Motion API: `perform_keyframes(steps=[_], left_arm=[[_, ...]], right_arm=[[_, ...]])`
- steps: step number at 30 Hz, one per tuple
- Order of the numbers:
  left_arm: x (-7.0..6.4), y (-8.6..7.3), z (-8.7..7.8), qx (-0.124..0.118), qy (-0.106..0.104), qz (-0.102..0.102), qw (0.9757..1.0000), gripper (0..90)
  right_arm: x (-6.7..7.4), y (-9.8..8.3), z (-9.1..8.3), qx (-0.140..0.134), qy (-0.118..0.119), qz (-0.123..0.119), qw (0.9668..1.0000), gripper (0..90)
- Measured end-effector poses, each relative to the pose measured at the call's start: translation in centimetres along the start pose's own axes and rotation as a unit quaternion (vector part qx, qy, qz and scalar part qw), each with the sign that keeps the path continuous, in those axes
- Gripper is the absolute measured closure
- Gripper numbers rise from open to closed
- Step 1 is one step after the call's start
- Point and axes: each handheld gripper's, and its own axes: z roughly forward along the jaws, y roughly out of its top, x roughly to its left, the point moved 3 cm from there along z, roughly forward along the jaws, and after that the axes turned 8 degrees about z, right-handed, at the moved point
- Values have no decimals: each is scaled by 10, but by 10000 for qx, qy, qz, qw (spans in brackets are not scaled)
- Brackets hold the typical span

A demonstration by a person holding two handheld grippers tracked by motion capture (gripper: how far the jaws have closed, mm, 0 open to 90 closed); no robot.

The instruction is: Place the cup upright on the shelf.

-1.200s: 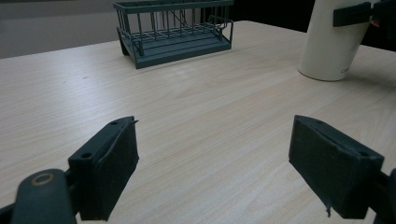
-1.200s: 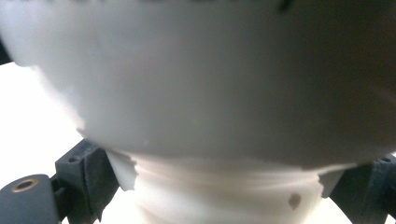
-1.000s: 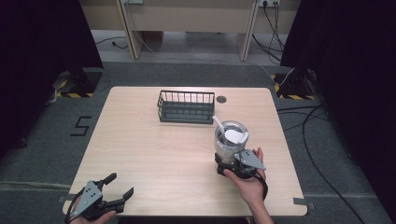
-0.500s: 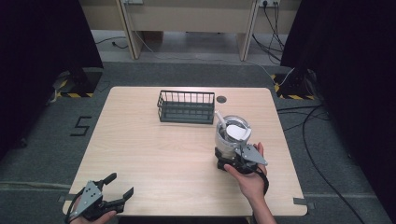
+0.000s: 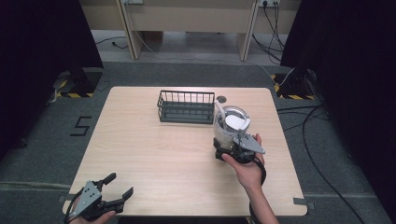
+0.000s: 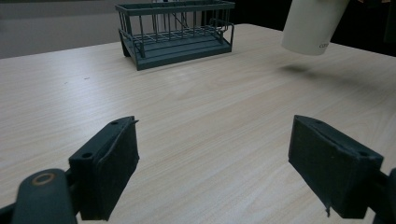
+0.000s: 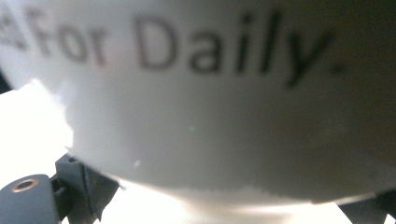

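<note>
Over the last second the right gripper (image 5: 232, 148), clamped on the white cup (image 5: 229, 126), has lifted it off the table (image 5: 154, 158) and nearer the wire basket (image 5: 185, 106); in the left gripper view the cup (image 6: 312, 25) hangs over its shadow, so placing it in the basket looks like the next step. The left gripper (image 5: 114, 195) waits, jaws spread and empty, well away from the basket; pale bare wood, grey carpet, dark curtains.

Ahead of your fingers a dark wire basket (image 5: 185, 106) sits empty on the wooden table (image 5: 154, 158). Past the fingers, just beyond it, a small round grommet (image 5: 221, 99).
</note>
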Motion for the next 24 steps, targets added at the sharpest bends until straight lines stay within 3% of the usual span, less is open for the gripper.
perform_keyframes(steps=[24], left_arm=[[5, -1, -1, -14, 126, -125, 9998, 153]], right_arm=[[3, 34, 34, 59, 106, -1, 9999, 101]])
